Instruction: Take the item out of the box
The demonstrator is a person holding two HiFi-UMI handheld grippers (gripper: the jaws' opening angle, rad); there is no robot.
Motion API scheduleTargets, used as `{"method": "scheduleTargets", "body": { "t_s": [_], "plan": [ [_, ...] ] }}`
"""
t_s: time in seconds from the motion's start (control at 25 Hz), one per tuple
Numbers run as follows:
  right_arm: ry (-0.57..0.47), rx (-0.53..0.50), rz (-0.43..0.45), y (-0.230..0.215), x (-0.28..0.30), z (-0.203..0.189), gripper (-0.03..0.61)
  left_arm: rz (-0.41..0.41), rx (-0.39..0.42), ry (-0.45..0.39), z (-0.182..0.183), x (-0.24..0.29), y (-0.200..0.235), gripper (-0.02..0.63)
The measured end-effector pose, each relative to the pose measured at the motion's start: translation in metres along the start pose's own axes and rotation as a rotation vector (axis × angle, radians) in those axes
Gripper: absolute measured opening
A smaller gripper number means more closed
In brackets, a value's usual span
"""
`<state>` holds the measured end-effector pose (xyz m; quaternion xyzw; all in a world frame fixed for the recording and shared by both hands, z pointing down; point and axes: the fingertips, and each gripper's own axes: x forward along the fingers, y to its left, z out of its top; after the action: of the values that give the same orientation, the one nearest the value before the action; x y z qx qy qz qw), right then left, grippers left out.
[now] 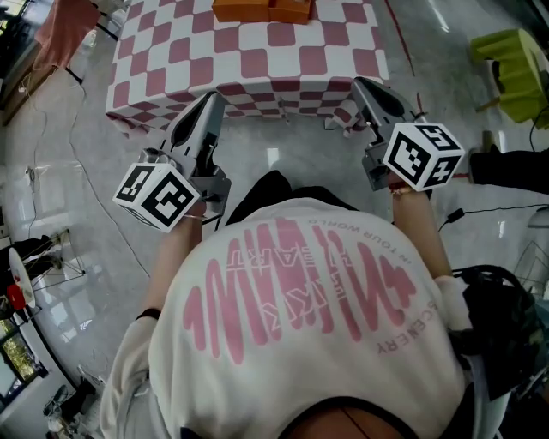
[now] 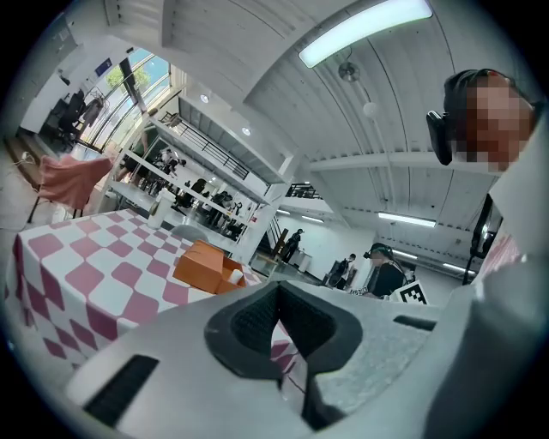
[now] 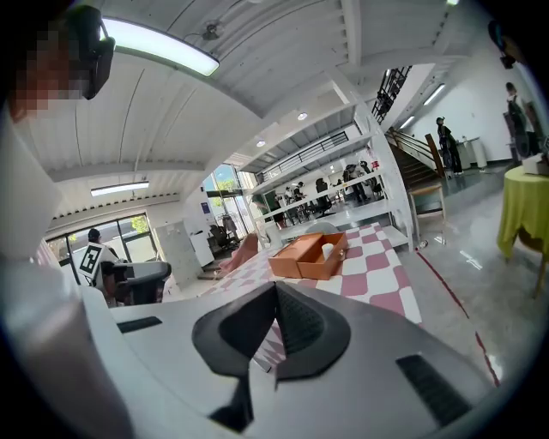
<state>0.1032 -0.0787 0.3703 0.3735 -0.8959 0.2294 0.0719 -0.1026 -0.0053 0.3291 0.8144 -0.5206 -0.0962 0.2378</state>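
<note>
The left gripper's (image 2: 277, 309) dark ribbed pads (image 2: 249, 330) press flat against each other along one seam, with nothing between them. The right gripper (image 3: 273, 313) is the same: pads (image 3: 304, 321) together and empty. From the head view both grippers (image 1: 213, 99) (image 1: 364, 86) are held out in front of the person's white, pink-printed shirt (image 1: 309, 317), one at each side. Their marker cubes (image 1: 159, 195) (image 1: 422, 154) sit nearest the body. The tips hang over the glossy floor (image 1: 274, 159) at the near edge of the table (image 1: 249, 60), just short of it.

The table wears a pink-and-white checked cloth, and bare cloth lies between the tips and the orange box (image 1: 262, 9). The box sits at the far side, roughly midway between the two grippers and well apart from both. In the right gripper view the box (image 3: 307, 255) is open at the top and a small white item (image 3: 328, 250) stands up inside it. The left gripper view shows the same box (image 2: 206, 267) and the item (image 2: 234, 275) beyond its closed tips.

A yellow-green covered stand (image 1: 515, 69) is off to the right. A pink-draped chair (image 2: 73, 176) stands beyond the table's left corner. Thin cables (image 1: 60, 146) trail over the floor at the left. Another person (image 2: 386, 274) sits in the background.
</note>
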Motion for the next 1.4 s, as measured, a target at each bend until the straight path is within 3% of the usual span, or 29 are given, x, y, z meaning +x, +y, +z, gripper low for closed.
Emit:
{"method": "scheduleTargets", "body": {
  "t_s": [0.24, 0.48, 0.92, 1.4],
  "plan": [
    [0.034, 0.042, 0.0, -0.012, 0.004, -0.017, 0.006, 0.006, -0.034, 0.012, -0.012, 0.007, 0.006, 0.008],
    [0.03, 0.055, -0.018, -0.023, 0.009, -0.016, 0.006, -0.027, -0.016, 0.041, -0.01, 0.023, 0.005, 0.008],
    [0.0, 0.044, -0.045, -0.036, 0.026, 0.009, 0.006, -0.063, 0.01, 0.043, 0.007, 0.062, 0.019, 0.008],
    [-0.045, 0.06, -0.058, -0.064, 0.08, 0.062, 0.006, -0.169, 0.012, 0.063, 0.047, 0.15, 0.046, 0.008]
  ]
}}
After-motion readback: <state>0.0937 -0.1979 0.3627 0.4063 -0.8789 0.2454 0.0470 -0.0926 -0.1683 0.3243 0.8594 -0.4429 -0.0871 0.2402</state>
